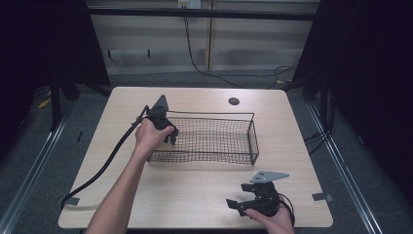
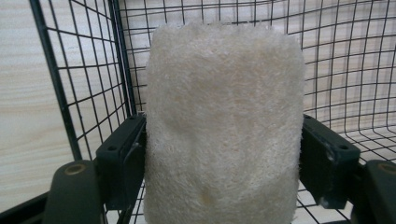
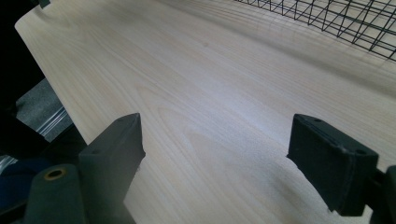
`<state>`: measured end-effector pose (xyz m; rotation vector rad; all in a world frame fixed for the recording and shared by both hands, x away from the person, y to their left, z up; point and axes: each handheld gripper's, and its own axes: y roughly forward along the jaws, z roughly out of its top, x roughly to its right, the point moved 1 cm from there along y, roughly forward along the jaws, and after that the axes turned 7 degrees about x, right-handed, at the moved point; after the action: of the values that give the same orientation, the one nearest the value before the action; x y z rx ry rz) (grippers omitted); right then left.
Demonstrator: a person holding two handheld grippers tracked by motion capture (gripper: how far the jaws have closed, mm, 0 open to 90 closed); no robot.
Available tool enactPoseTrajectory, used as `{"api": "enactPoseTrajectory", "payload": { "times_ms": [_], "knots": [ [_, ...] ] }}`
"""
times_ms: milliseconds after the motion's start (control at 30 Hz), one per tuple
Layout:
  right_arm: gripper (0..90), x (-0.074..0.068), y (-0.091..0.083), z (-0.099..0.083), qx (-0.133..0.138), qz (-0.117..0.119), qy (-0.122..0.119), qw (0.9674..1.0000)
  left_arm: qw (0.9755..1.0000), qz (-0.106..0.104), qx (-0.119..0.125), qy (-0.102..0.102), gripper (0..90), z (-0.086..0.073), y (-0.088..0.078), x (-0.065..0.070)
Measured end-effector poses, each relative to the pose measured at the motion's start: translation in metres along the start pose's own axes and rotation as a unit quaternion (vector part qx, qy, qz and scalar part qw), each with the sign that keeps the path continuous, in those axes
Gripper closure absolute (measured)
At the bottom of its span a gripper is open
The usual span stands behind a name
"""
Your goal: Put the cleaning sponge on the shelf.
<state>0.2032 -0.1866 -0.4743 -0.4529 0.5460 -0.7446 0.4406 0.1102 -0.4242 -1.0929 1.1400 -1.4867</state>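
Pale wooden table (image 1: 195, 195) below, my left gripper (image 2: 223, 154) clamps a cream, fuzzy loofah sponge (image 2: 223, 121) mid-body inside the black wire basket (image 2: 84, 84); it looks soft, light, squashable.

Even overhead light brightens the table (image 1: 195, 190); surroundings fall dark, and close views look slightly soft.

My surface (image 1: 195, 190) is light wood with rounded corners. A small dark round hole (image 1: 234, 101) sits near its top edge, right of the middle. Bits of grey tape (image 1: 322, 197) stick at the lower right and lower left corners. A black cable (image 1: 204, 66) hangs down the pale wall (image 1: 146, 34) at the top.
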Motion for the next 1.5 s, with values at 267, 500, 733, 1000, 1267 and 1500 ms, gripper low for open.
{"api": "enactPoseTrajectory", "payload": {
  "times_ms": [267,500,733,1000,1267,1500],
  "knots": [
    [17.6,0.000,0.000,0.000,0.000,-0.001,-0.001,1.0000,0.9999,0.014,-0.009,-0.002,26.1,0.000,0.007,0.001],
    [17.6,0.000,0.001,0.000,-0.001,0.002,-0.002,1.0000,0.9996,0.024,-0.013,-0.011,26.1,-0.001,0.013,0.002],
    [17.3,0.000,0.000,0.000,0.001,0.003,-0.001,1.0000,0.9991,0.028,-0.028,-0.017,26.0,-0.001,0.018,0.002],
    [17.3,0.000,0.000,0.000,0.002,0.004,-0.002,1.0000,0.9988,0.029,-0.030,-0.024,25.9,-0.002,0.022,0.002],
    [17.3,0.000,0.000,0.000,0.001,0.003,-0.001,1.0000,0.9986,0.030,-0.038,-0.022,25.7,-0.003,0.028,0.004],
    [17.3,0.000,0.000,0.000,0.002,0.003,-0.001,1.0000,0.9989,0.013,-0.042,-0.019,22.1,-0.003,0.026,0.004]
  ]
}}
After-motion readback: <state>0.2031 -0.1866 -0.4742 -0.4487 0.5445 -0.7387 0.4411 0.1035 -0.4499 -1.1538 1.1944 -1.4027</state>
